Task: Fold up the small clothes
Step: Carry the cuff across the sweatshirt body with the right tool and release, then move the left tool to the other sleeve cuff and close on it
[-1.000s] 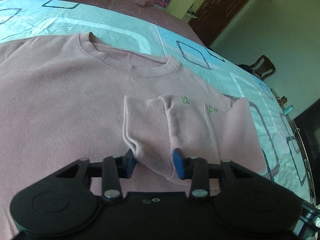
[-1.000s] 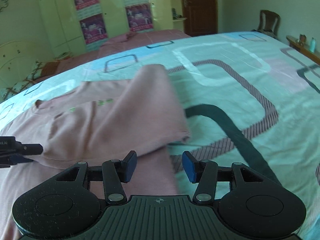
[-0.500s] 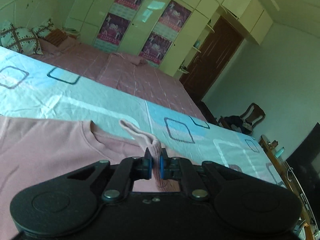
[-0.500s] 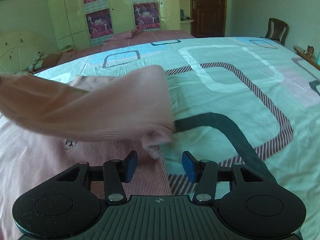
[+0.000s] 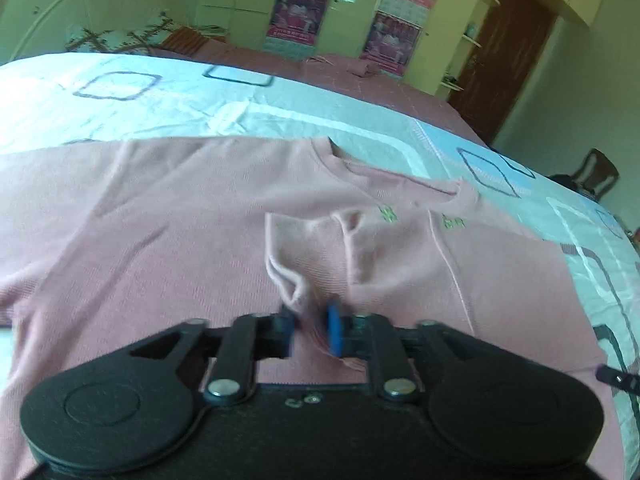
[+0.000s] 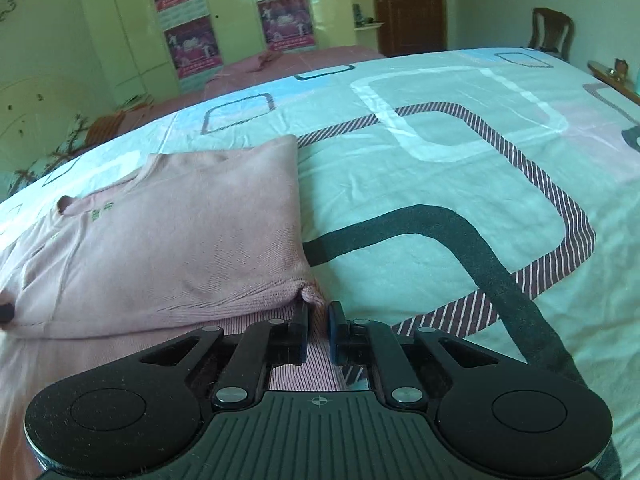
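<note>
Pink knit sweater flat on patterned bedsheet, sleeves folded inward. Left gripper jaws opening, letting cuff drop. Right gripper clamped tight on sweater's right edge, likely for next fold.

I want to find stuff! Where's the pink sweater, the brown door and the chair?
pink sweater [image 5: 192, 216]: left wrist view, on its flat front.
brown door [image 6: 410, 4]: right wrist view, on the middle of its wooden panel.
chair [image 6: 550, 28]: right wrist view, on its wooden backrest.
</note>
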